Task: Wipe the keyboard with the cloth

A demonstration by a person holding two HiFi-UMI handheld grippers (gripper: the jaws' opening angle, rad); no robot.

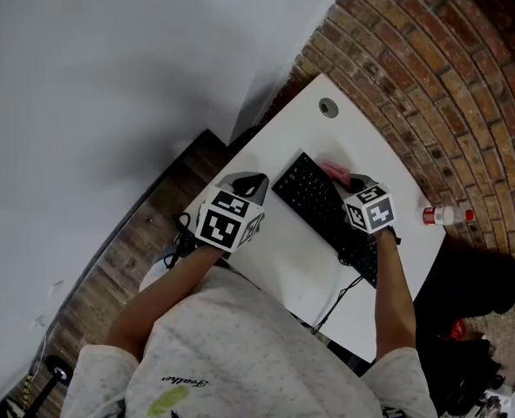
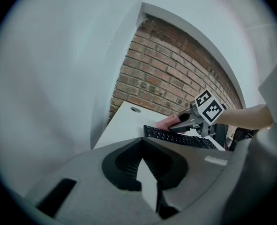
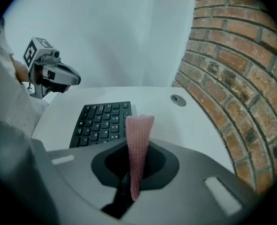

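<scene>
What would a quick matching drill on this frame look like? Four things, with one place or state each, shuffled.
Things:
1. pink cloth
2. keyboard
3. cable grommet
4. left claw

Place or state:
A. black, lies on the white desk
B. empty, slightly open
C. pinched in the right claw
D. grey, set into the desk's far end

Pairs: 1-C, 2-A, 3-D, 4-B
</scene>
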